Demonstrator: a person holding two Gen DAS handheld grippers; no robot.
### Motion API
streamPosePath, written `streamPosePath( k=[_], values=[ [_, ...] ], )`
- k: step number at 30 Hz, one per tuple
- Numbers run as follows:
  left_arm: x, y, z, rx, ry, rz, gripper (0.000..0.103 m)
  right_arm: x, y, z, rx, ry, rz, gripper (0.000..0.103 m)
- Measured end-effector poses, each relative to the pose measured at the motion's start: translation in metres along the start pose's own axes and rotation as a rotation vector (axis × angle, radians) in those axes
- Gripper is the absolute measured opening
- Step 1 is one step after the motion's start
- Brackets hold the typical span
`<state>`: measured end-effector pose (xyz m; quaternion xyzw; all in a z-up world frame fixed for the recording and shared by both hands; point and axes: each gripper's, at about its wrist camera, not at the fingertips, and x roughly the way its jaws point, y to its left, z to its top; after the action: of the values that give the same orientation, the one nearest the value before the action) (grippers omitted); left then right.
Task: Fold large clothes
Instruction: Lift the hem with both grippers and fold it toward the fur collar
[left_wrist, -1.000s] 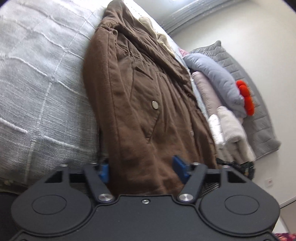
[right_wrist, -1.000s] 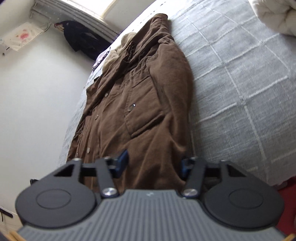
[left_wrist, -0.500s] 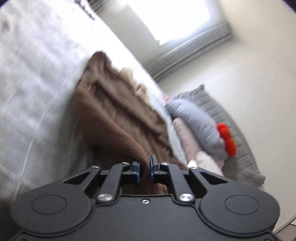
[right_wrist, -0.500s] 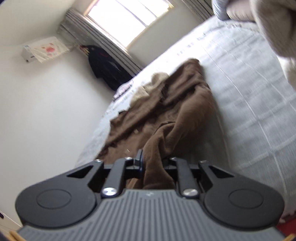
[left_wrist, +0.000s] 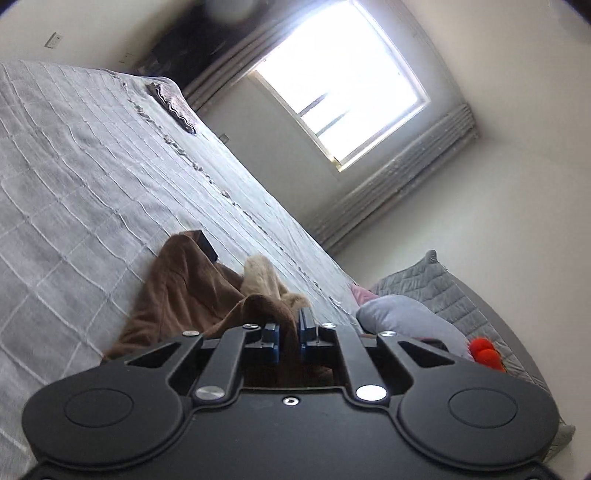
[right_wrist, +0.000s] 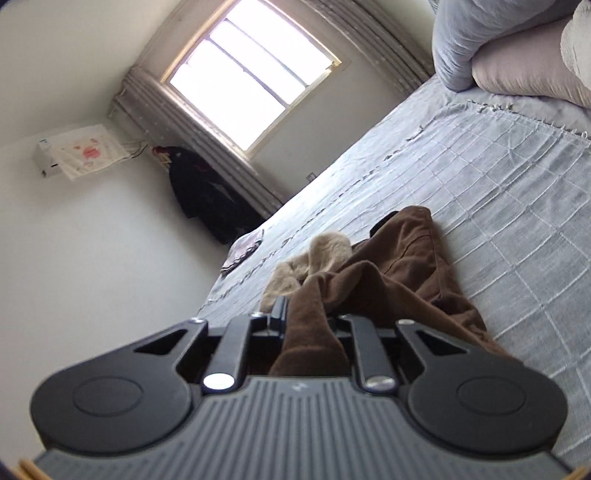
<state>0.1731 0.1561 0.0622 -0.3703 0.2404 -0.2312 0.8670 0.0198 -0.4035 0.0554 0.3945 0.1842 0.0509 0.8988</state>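
Grey ribbed bedspread (left_wrist: 92, 177), rumpled brown corduroy coat (left_wrist: 192, 295); left gripper (left_wrist: 288, 332), right gripper (right_wrist: 310, 317), jaws pinching coat hem

Brown jacket (left_wrist: 192, 295) soft matt cloth; bedspread (left_wrist: 92, 177) ribbed grey weave.

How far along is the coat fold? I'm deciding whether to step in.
Done: both grippers have pinched the brown coat's near edge, left gripper and right gripper shut on the brown coat. In hand: that edge is raised off the grey bedspread. Left: laying it over the collar end and flattening; no finished fold shows.
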Motion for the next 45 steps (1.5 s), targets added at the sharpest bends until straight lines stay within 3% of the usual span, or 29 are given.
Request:
streamPosePath(
  k=[7,10,12,13,15,19,23,25,26,27,30,34,37,38,40,41,42,44,45],
  values=[
    [0.097,0.043,0.017,0.071,-0.028,0.171,0.011,0.087,-0.058,0.031,0.142,0.041,-0.132,0.014],
    [0.14,0.063,0.018,0.115,0.033,0.243,0.017,0.123,-0.088,0.038,0.225,0.1,-0.221,0.028],
    [0.158,0.07,0.022,0.095,0.106,0.329,0.022,0.138,-0.107,0.041,0.289,0.126,-0.231,0.036],
    [0.159,0.071,0.024,0.097,0.11,0.34,0.022,0.14,-0.113,0.044,0.307,0.119,-0.216,0.036],
    [0.156,0.068,0.029,0.13,0.107,0.286,0.023,0.138,-0.119,0.053,0.322,0.117,-0.174,0.036],
    [0.154,0.06,0.035,0.186,0.146,0.278,0.024,0.134,-0.115,0.066,0.25,0.136,-0.14,0.037],
    [0.147,0.056,0.041,0.18,0.138,0.24,0.025,0.115,-0.114,0.081,0.267,-0.035,-0.047,0.077],
    [0.14,0.054,0.045,0.181,0.108,0.228,0.043,0.11,-0.112,0.087,0.222,-0.057,-0.061,0.077],
    [0.135,0.052,0.047,0.203,0.08,0.235,0.061,0.109,-0.11,0.09,0.189,-0.046,-0.08,0.077],
    [0.131,0.049,0.049,0.239,0.052,0.247,0.069,0.11,-0.107,0.091,0.143,-0.03,-0.104,0.077],
    [0.137,0.045,0.053,0.349,0.061,0.302,0.069,0.123,-0.089,0.086,-0.053,0.04,-0.183,0.083],
    [0.172,0.051,0.047,0.474,0.18,0.364,0.069,0.152,-0.06,0.068,-0.337,0.146,-0.305,0.085],
    [0.205,0.062,0.042,0.51,0.273,0.389,0.067,0.177,-0.051,0.06,-0.444,0.193,-0.368,0.087],
    [0.216,0.064,0.039,0.51,0.294,0.408,0.066,0.185,-0.051,0.058,-0.465,0.201,-0.393,0.087],
    [0.227,0.062,0.035,0.512,0.297,0.408,0.048,0.199,-0.051,0.056,-0.482,0.209,-0.439,0.087],
    [0.23,0.058,0.032,0.515,0.288,0.405,0.036,0.205,-0.054,0.056,-0.482,0.206,-0.449,0.081],
    [0.228,0.049,0.027,0.534,0.267,0.403,0.022,0.21,-0.055,0.054,-0.478,0.204,-0.445,0.059],
    [0.22,0.033,0.018,0.59,0.221,0.401,0.016,0.214,-0.056,0.051,-0.46,0.198,-0.435,0.028],
    [0.213,0.025,0.015,0.614,0.185,0.41,0.014,0.213,-0.052,0.048,-0.467,0.175,-0.459,0.018]
  ],
)
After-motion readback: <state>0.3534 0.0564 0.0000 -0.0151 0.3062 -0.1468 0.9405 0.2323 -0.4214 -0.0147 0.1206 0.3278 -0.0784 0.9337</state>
